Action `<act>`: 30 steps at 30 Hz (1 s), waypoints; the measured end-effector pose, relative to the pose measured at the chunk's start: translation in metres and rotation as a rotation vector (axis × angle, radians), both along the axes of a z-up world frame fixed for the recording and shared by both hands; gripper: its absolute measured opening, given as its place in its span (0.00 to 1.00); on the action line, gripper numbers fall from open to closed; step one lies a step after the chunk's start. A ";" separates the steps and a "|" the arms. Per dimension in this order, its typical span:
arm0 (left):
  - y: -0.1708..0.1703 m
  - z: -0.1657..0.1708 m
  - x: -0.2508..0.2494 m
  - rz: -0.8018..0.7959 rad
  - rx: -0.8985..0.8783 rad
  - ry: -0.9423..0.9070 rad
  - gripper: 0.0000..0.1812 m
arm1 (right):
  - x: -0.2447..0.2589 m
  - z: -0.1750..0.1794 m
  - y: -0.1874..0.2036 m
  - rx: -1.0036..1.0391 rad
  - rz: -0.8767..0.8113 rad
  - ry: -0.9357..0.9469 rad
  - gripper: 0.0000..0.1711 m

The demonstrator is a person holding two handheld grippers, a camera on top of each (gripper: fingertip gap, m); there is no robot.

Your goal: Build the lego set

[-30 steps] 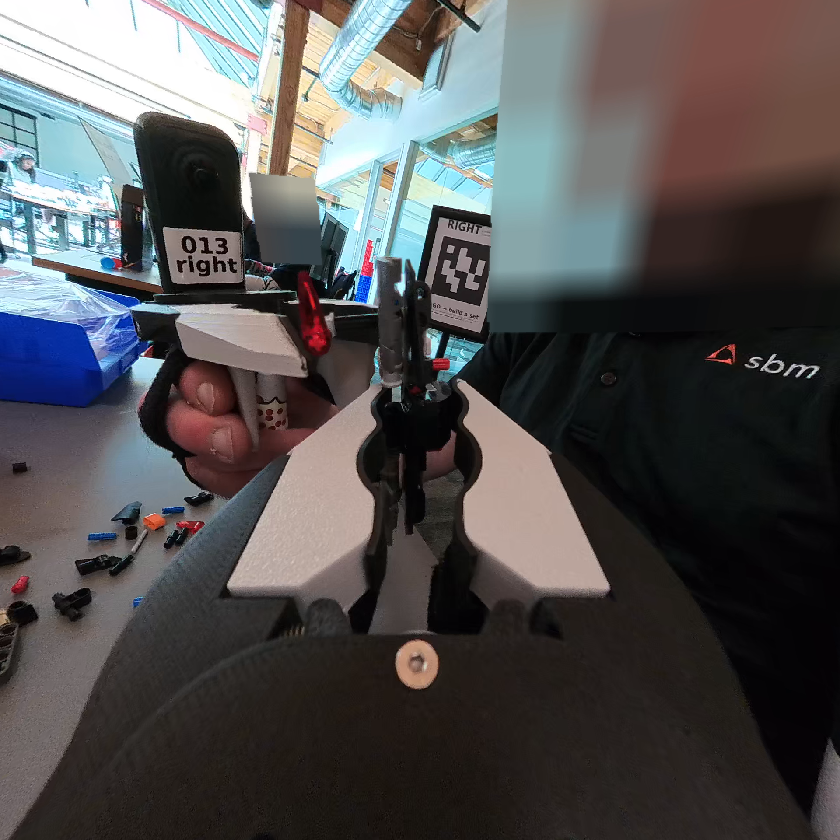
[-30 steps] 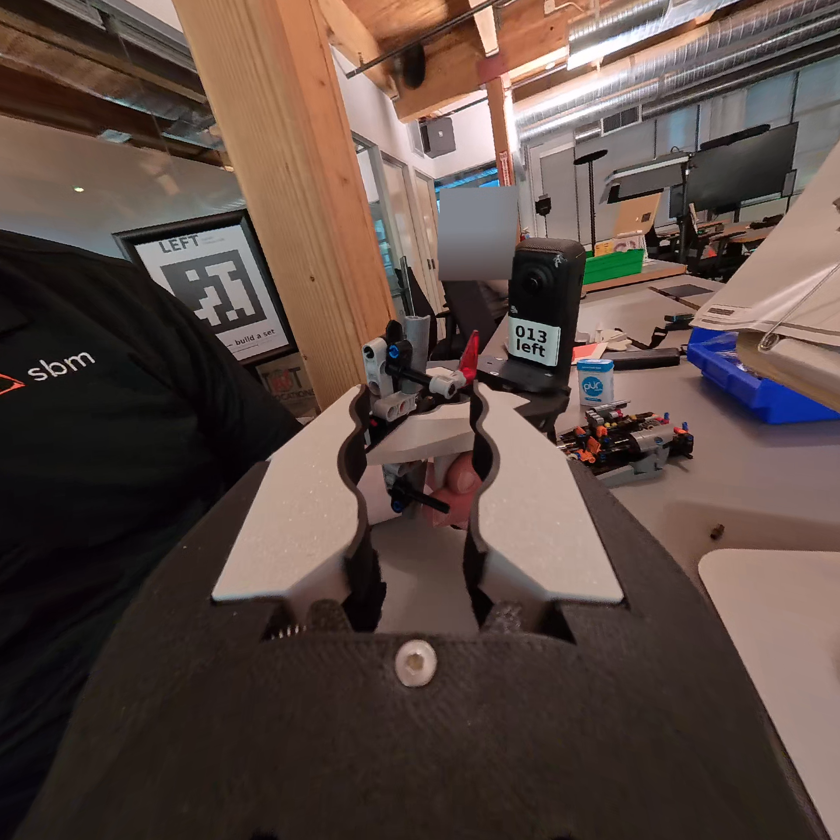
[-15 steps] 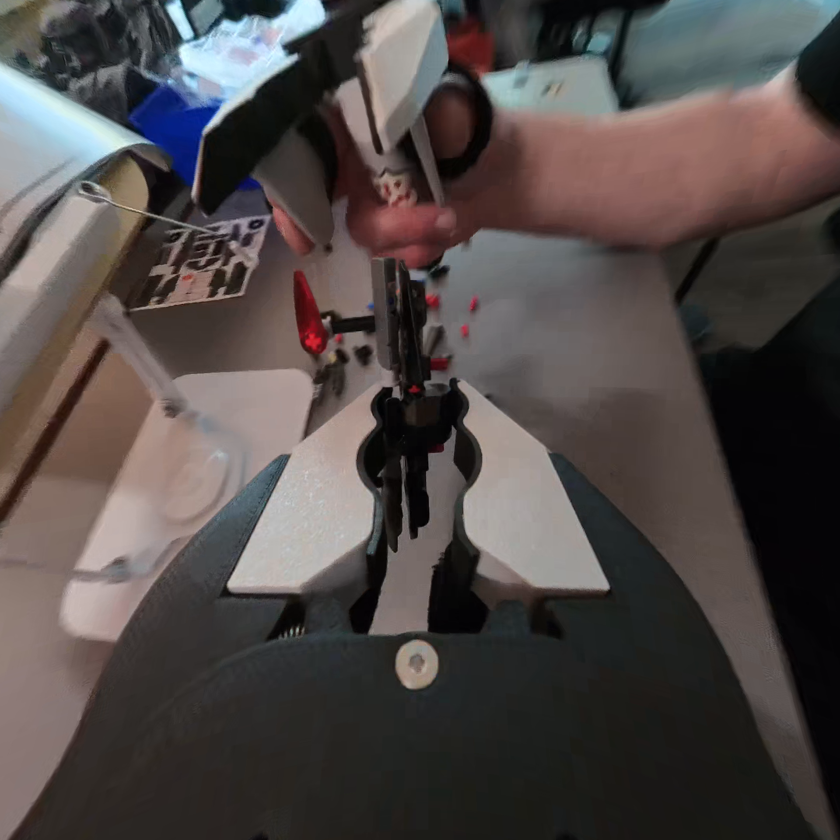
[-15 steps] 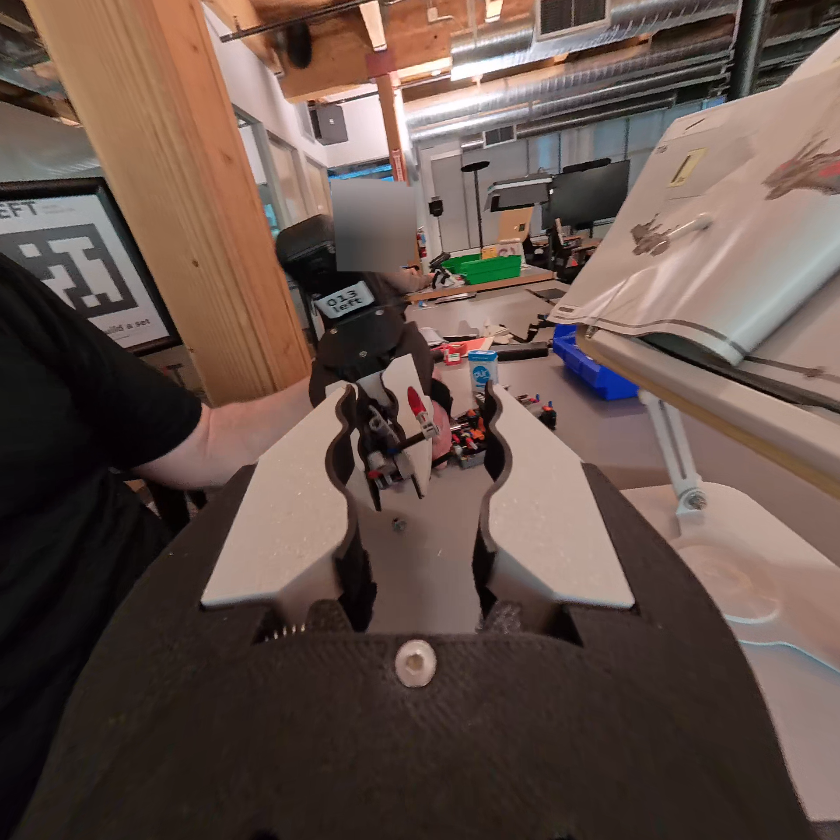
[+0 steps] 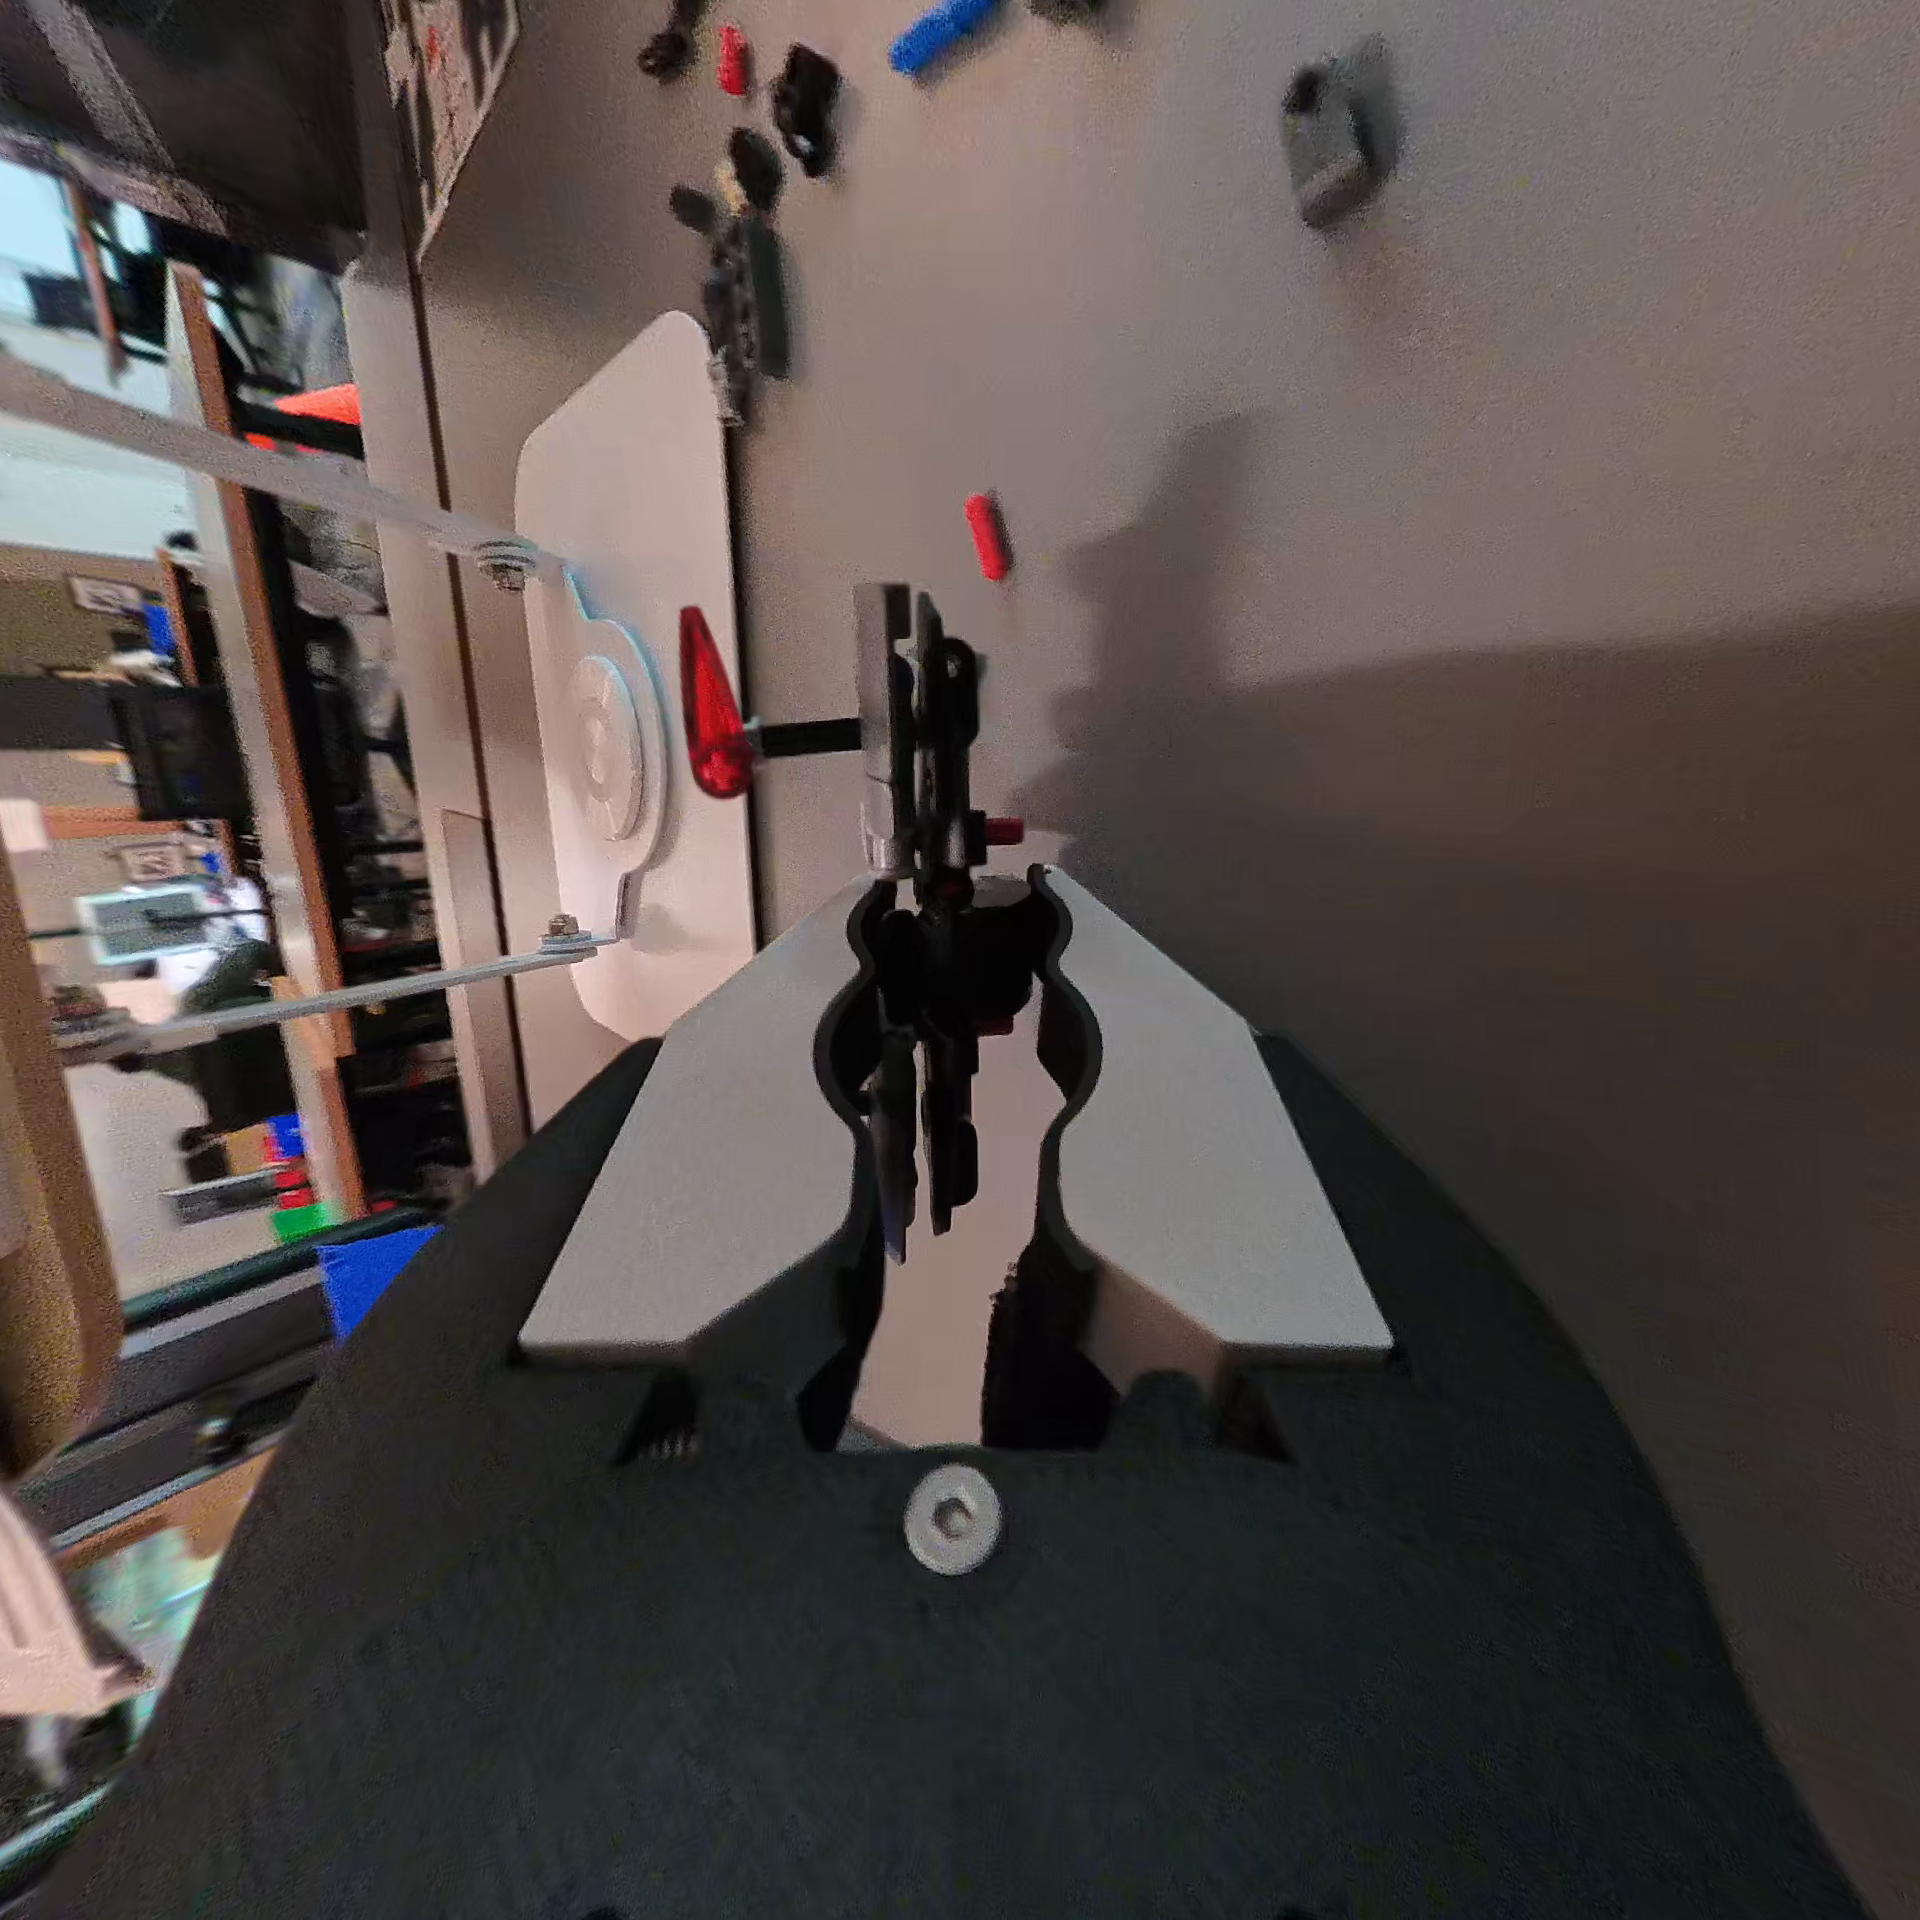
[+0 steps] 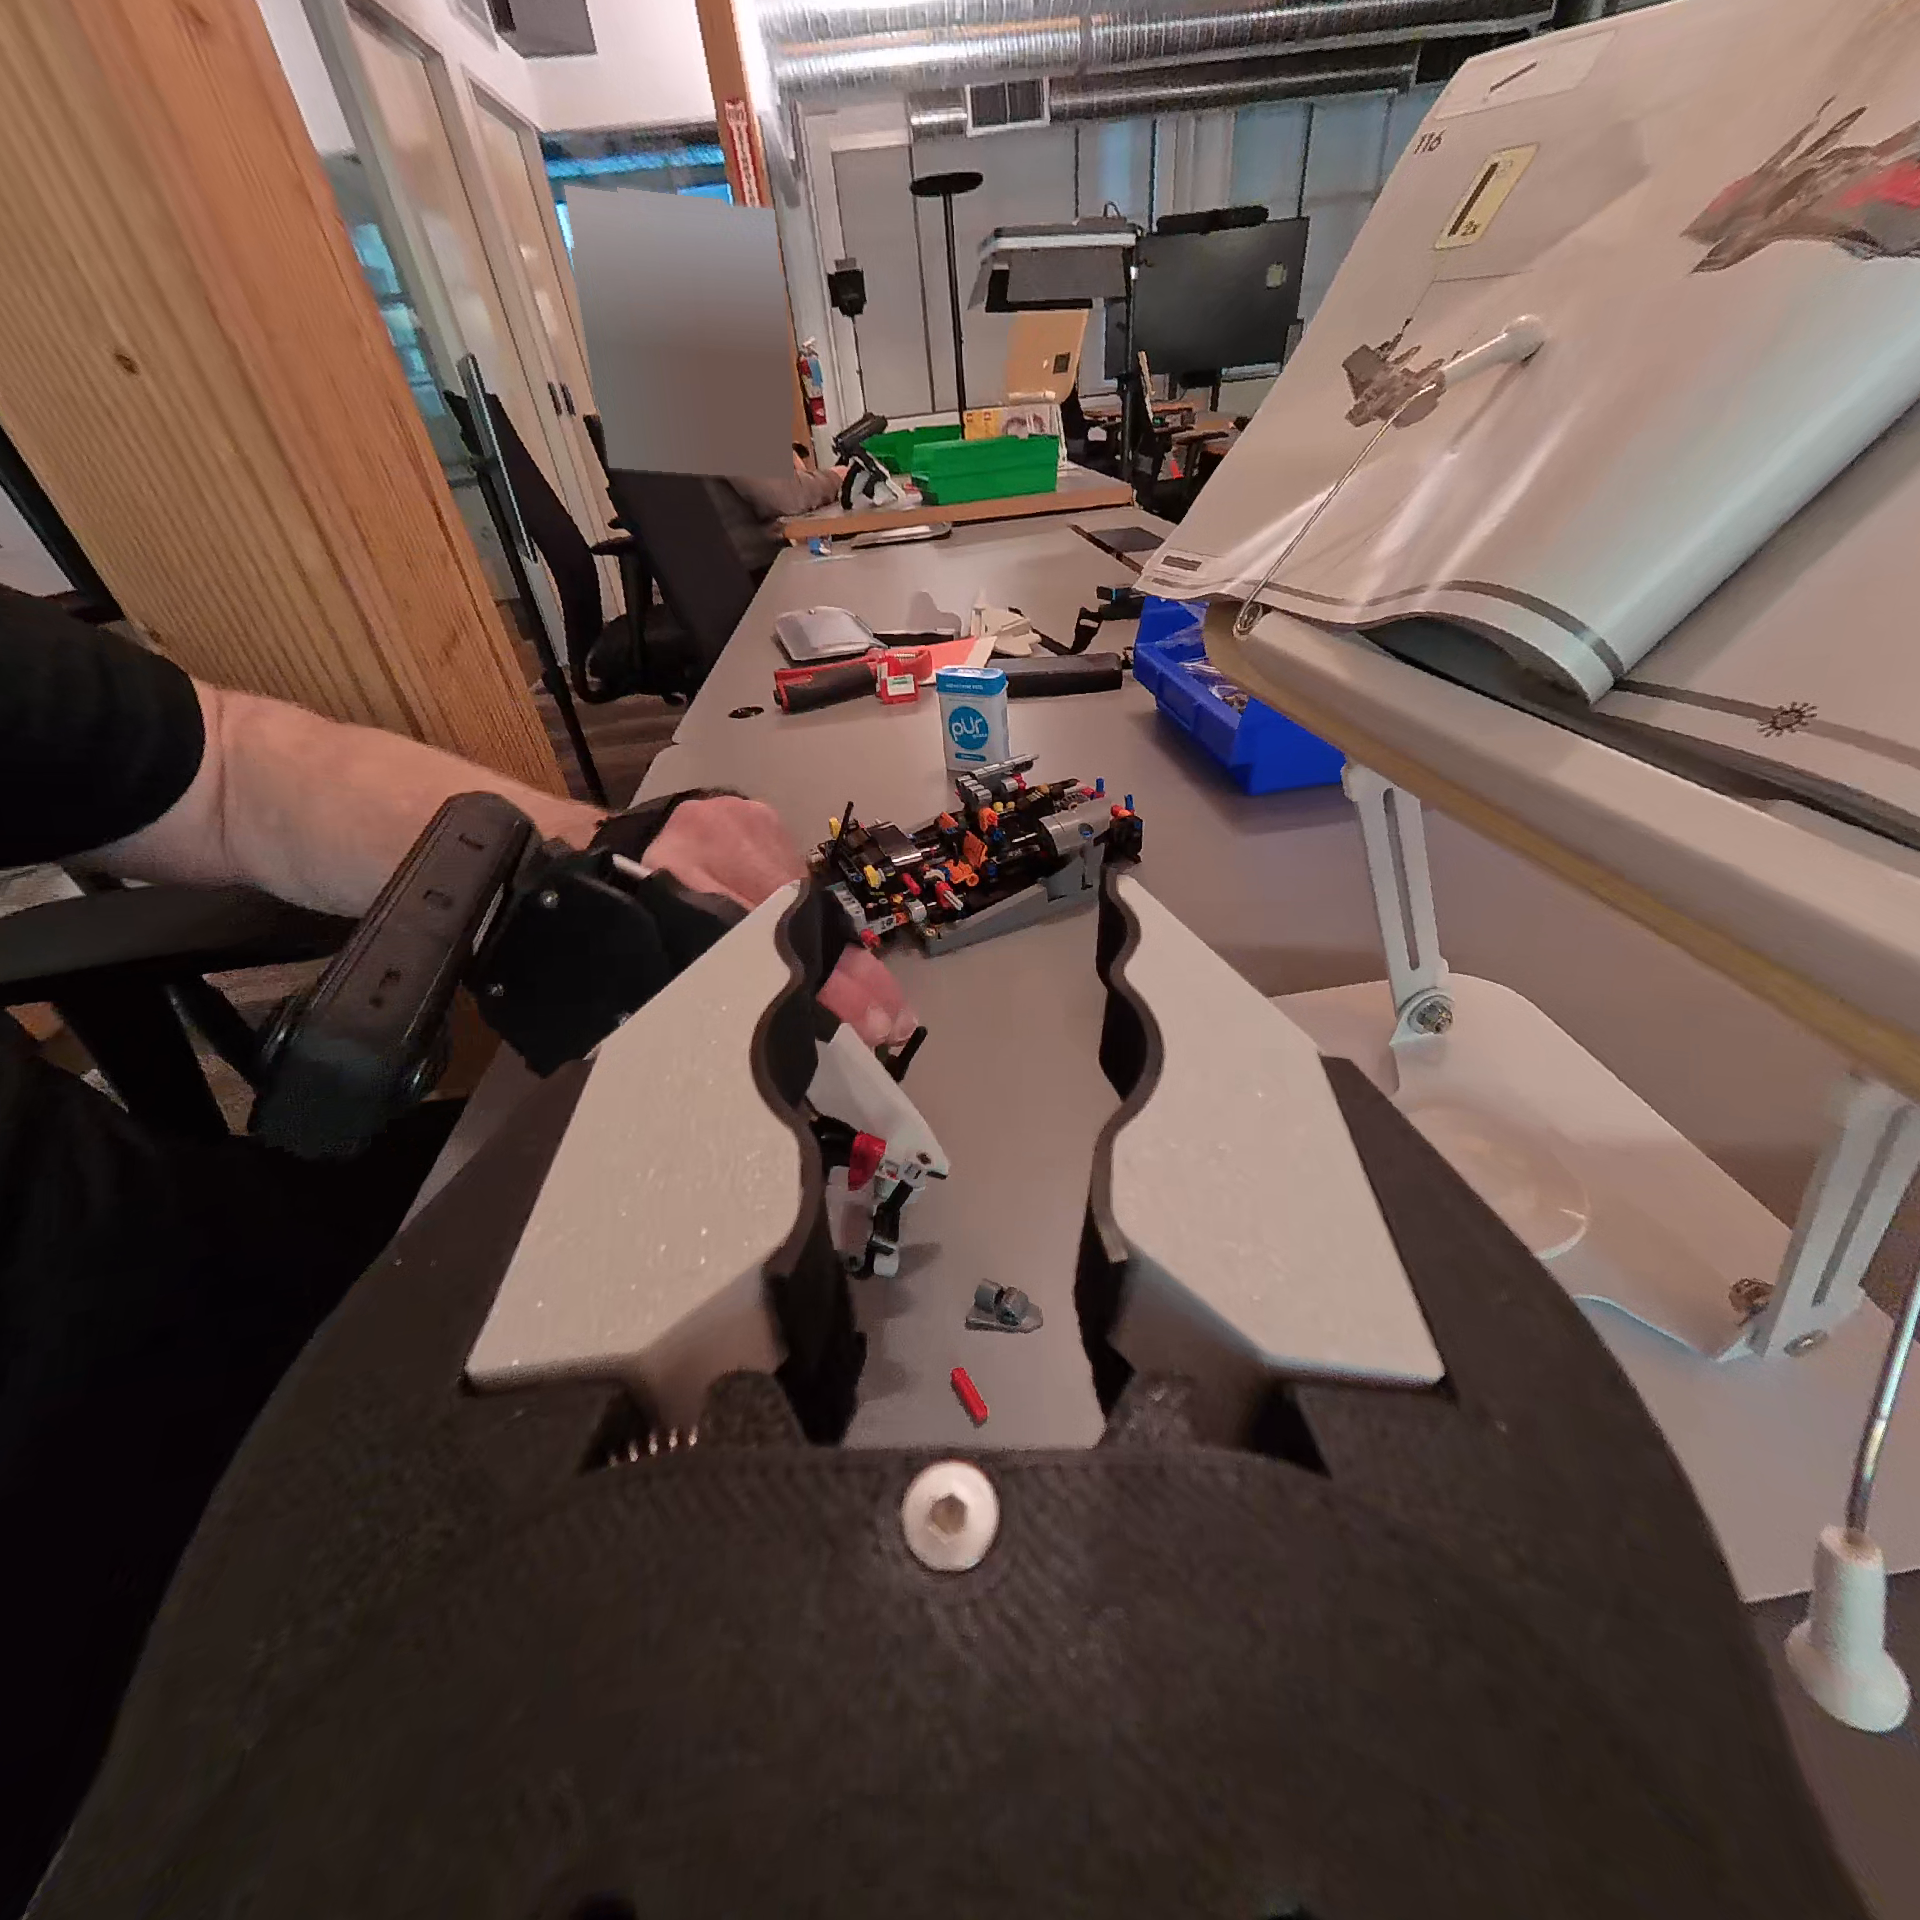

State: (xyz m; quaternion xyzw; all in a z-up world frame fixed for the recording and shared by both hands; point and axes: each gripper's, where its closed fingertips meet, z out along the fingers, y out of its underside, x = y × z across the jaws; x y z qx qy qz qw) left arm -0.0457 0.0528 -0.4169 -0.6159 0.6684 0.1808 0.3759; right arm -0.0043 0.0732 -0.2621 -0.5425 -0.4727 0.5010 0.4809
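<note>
In the right wrist view we see, at far left, our left hand (image 6: 717, 852) carrying the left tongs (image 6: 883, 1174) low over the grey tabletop (image 6: 1247, 904), clenched on a small Lego sub-assembly (image 6: 883, 1205) of black, white and red parts. In their own view the left tongs (image 5: 951, 904) pinch that sub-assembly (image 5: 920, 769), one red pointed piece (image 5: 712, 717) sticking out sideways on a black axle. Our right tongs (image 6: 945, 935) are released, with nothing between them. Through that gap lie one grey connector (image 6: 1003, 1307) and one red pin (image 6: 968, 1393), well apart from each other. Beyond sits the larger Lego chassis (image 6: 977, 862), and behind it one white tub with a blue printed label (image 6: 972, 717). At right one blue bin (image 6: 1226, 717) sits under a stand holding the open instruction booklet (image 6: 1558, 416), whose white base (image 6: 1558, 1174) reaches toward the open tabletop.
</note>
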 end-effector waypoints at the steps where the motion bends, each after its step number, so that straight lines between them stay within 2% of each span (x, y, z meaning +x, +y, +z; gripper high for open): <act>1: 0.001 -0.001 -0.001 -0.002 0.029 0.017 0.13 | 0.000 0.000 0.000 0.009 -0.006 -0.006 0.30; 9: 0.002 -0.002 -0.001 -0.045 0.153 0.088 0.13 | -0.003 -0.002 -0.003 0.035 -0.009 -0.029 0.30; 13: 0.003 0.004 0.000 -0.061 0.197 0.077 0.20 | -0.004 -0.001 -0.006 0.052 -0.007 -0.035 0.30; 21: -0.001 0.010 -0.001 -0.083 0.239 0.085 0.27 | -0.001 0.005 -0.006 0.066 -0.014 -0.025 0.29; 27: -0.007 0.010 -0.009 -0.065 0.223 0.092 0.26 | 0.001 0.006 -0.005 0.069 -0.019 -0.023 0.29; 30: -0.007 0.027 -0.016 -0.032 0.244 0.020 0.24 | 0.002 0.007 -0.005 0.080 -0.024 -0.020 0.29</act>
